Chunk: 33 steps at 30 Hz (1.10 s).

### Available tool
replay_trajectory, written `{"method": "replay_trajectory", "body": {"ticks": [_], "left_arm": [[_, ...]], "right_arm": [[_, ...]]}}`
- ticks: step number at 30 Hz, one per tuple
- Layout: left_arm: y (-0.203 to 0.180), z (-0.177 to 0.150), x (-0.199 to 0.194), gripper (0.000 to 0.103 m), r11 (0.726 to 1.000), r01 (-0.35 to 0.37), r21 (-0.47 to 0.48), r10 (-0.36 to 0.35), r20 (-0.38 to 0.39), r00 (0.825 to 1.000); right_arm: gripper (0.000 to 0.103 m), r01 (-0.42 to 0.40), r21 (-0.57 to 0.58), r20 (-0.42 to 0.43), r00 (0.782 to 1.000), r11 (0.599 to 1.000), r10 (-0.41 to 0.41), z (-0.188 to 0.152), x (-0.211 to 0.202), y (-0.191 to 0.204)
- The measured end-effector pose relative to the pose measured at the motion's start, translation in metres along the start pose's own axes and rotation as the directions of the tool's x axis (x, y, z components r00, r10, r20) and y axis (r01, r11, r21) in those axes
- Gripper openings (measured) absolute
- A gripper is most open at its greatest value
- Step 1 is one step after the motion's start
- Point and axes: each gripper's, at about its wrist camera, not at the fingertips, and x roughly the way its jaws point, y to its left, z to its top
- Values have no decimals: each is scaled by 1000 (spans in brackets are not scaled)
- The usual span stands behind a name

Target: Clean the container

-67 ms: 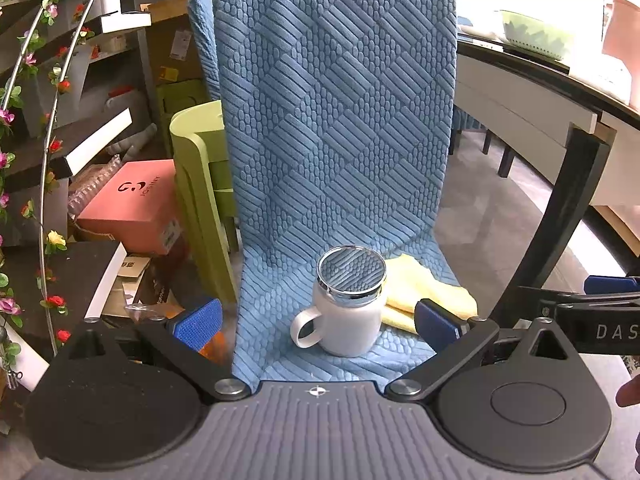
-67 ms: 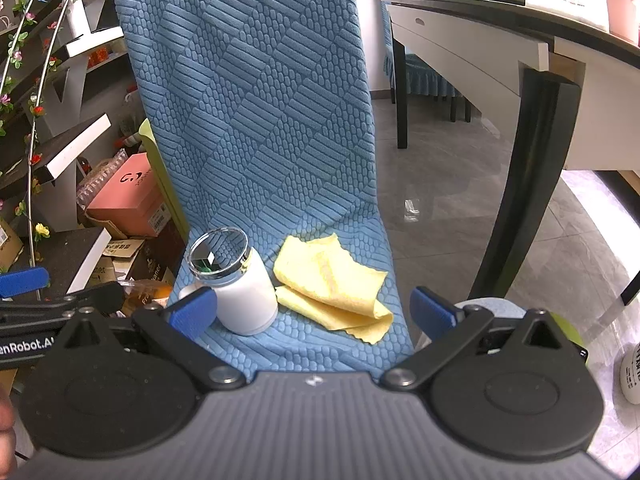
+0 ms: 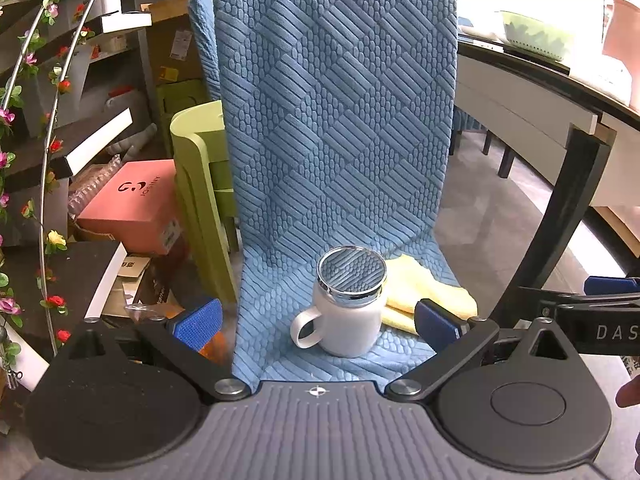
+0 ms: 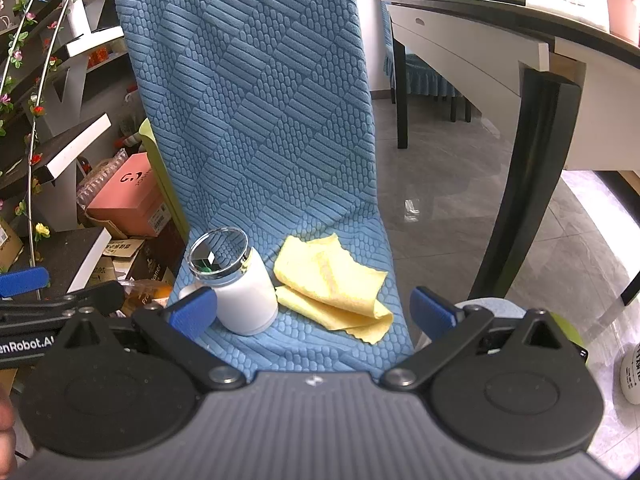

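Observation:
A white mug with a mirrored metal lid stands upright on the seat of a blue fabric chair, handle to the left. It also shows in the right wrist view. A folded yellow cloth lies on the seat just right of the mug, and its edge shows in the left wrist view. My left gripper is open, its blue pads either side of the mug but short of it. My right gripper is open and empty, in front of mug and cloth.
A black table leg and white table stand to the right. Boxes, a pink carton, a green stool and flower-wrapped shelves crowd the left. Grey tiled floor lies right of the chair.

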Motion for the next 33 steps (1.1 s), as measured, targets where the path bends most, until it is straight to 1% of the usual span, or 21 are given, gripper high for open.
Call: {"method": "replay_trajectory", "body": {"ticks": [10, 18, 22, 27, 29, 33], "left_arm": [[3, -3, -6, 103, 1000, 7, 1, -7, 6, 1000], [6, -2, -12, 103, 1000, 4, 3, -4, 25, 1000], [3, -5, -21, 103, 1000, 2, 8, -3, 47, 999], [3, -4, -22, 103, 999, -30, 21, 29, 55, 998], [2, -4, -24, 103, 999, -31, 25, 30, 66, 997], [-4, -10, -25, 103, 999, -20, 32, 18, 67, 998]], "right_arm": [[103, -4, 3, 0, 1000, 1000, 4, -1, 0, 1], [103, -14, 6, 9, 1000, 1000, 14, -3, -8, 1], [103, -22, 2, 32, 999, 1000, 22, -2, -17, 0], [103, -41, 21, 58, 998, 999, 39, -2, -26, -5], [103, -60, 40, 73, 996, 997, 57, -3, -30, -9], [103, -59, 14, 106, 993, 998, 58, -8, -38, -11]]}}
